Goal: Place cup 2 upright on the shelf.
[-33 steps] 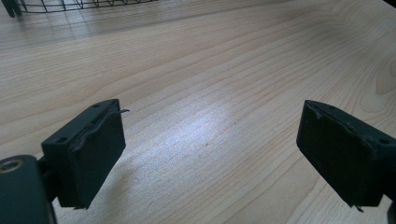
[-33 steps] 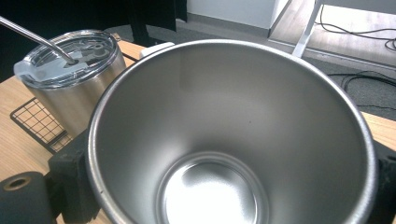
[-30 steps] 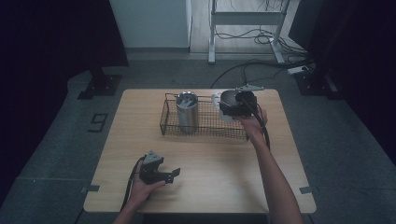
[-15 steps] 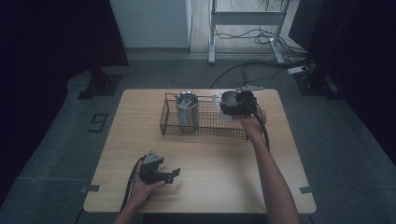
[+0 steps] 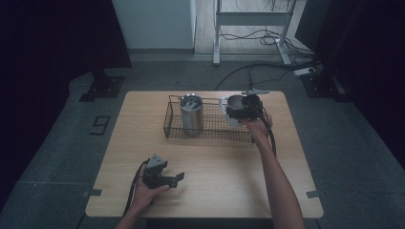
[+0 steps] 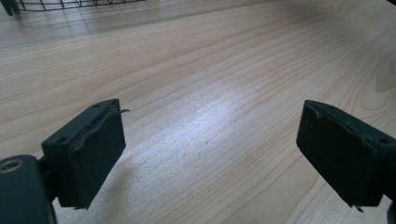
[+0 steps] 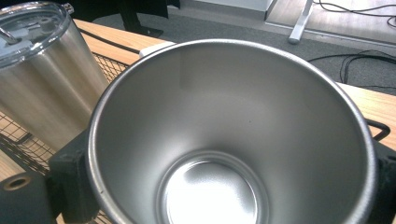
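Your right tongs (image 5: pixel 237 108) pinch an open steel cup (image 7: pixel 229 135) over the wire basket's (image 5: pixel 210 126) right end, beside the lidded tumbler (image 5: pixel 191 113); the cup hides their tips. Your left tongs (image 6: pixel 210 154) rest spread on the worktop (image 5: pixel 219 167).

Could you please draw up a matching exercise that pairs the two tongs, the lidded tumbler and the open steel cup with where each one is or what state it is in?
Things:
1. left tongs
2. right tongs
3. lidded tumbler
4. open steel cup

Places or states:
A. standing upright in the wire basket
B. open and empty, low over the bare table
C. gripped between two black jaws, empty inside
D. shut on a cup over the basket's right end

Pairs: 1-B, 2-D, 3-A, 4-C
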Available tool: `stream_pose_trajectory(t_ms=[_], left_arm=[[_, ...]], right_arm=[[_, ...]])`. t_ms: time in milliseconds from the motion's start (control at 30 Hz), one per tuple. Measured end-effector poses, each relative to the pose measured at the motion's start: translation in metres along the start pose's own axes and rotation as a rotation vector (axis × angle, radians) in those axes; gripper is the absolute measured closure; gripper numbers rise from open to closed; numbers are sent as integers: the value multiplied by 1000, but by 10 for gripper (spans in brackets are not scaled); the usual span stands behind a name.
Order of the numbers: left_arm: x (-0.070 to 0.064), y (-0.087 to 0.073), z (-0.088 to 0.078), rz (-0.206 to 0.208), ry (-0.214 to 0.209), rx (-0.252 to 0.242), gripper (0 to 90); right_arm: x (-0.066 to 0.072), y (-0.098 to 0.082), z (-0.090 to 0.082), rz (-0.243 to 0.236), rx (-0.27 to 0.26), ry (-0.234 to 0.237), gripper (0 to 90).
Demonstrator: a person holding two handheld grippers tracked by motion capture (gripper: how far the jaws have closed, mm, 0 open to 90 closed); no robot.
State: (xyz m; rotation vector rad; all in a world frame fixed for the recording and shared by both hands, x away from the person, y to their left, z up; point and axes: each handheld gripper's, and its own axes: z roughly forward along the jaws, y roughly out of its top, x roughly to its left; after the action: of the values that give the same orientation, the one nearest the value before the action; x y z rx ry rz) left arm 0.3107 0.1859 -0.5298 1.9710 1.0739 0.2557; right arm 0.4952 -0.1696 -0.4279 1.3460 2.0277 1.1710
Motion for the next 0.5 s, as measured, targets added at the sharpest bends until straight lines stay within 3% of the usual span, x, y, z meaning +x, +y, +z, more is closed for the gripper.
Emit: stream_pose_trajectory(t_ms=[500], left_arm=[[0,0,0,-1,-1,3,80]], right_arm=[[-4,-10,12,12,28,-4,69]])
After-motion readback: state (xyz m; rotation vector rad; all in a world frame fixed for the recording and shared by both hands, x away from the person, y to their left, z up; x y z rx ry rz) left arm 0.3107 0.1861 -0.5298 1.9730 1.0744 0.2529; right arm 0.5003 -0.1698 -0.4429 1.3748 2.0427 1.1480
